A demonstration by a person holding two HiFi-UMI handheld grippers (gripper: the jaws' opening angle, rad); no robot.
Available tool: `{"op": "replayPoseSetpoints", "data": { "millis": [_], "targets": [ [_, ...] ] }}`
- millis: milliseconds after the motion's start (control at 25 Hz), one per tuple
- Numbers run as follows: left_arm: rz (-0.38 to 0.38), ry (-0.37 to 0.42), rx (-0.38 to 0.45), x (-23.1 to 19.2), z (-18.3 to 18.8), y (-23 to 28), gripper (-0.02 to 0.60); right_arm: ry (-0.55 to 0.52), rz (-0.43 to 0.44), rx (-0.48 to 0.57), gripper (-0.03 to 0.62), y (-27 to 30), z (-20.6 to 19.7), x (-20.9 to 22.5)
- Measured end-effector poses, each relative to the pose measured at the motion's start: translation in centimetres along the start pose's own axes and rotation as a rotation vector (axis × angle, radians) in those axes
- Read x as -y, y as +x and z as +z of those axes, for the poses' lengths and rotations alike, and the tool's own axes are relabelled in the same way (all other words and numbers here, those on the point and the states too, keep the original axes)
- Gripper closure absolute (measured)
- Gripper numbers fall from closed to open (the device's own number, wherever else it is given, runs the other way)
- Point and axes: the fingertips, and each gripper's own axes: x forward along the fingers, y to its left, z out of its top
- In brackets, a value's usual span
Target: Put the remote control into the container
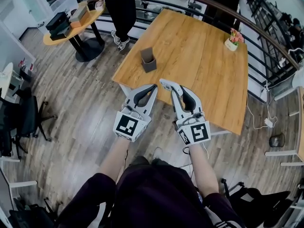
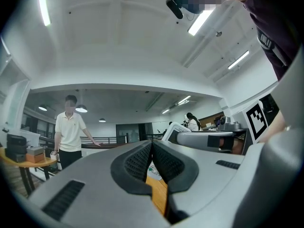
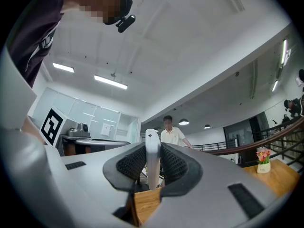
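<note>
My right gripper point(image 1: 176, 90) is shut on a slim white remote control point(image 1: 166, 84), whose end sticks out past the fingertips over the near edge of the wooden table point(image 1: 204, 70). In the right gripper view the remote control point(image 3: 152, 151) stands upright, pinched between the black pads of that gripper point(image 3: 153, 170). The left gripper point(image 1: 152, 90) hangs beside it, jaws pressed together with nothing between them, as the left gripper view point(image 2: 151, 161) confirms. A dark grey open-topped container point(image 1: 148, 60) stands on the table's left part, beyond both grippers.
A small flower pot point(image 1: 232, 38) sits at the table's far right corner. A person point(image 1: 118, 8) stands beyond the table by a round side table point(image 1: 71, 25) stacked with boxes. A curved railing point(image 1: 266, 34) runs behind. Black chairs point(image 1: 21, 120) stand at the left.
</note>
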Motion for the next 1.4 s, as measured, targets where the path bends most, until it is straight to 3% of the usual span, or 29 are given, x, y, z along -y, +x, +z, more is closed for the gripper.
{"op": "replayPoseSetpoints", "data": {
  "millis": [240, 440, 800, 920, 1040, 1400],
  "targets": [
    [0.018, 0.016, -0.027, -2.3, -0.5, 1.3, 0.569, 0.031, 0.016, 0.004, 0.491, 2.6, -0.6, 1.1],
    [0.02, 0.011, 0.03, -5.5, -0.6, 2.6, 0.569, 0.039, 0.011, -0.006, 0.49, 5.6, -1.8, 1.4],
    [-0.029, -0.005, -0.021, -13.1, -3.8, 5.8, 0.569, 0.028, -0.017, -0.053, 0.491, 13.6, -5.4, 2.4],
    [-0.04, -0.011, 0.044, -15.5, -3.6, 7.2, 0.569, 0.019, -0.03, -0.07, 0.49, 16.0, -6.2, 3.1],
    [-0.046, -0.016, 0.052, -17.5, -4.2, 8.3, 0.569, 0.018, -0.041, -0.075, 0.49, 18.1, -6.7, 3.8],
    [0.024, -0.059, 0.036, -20.9, -7.1, 11.9, 0.569, 0.04, 0.015, -0.109, 0.49, 22.3, -9.9, 7.0]
  ]
}}
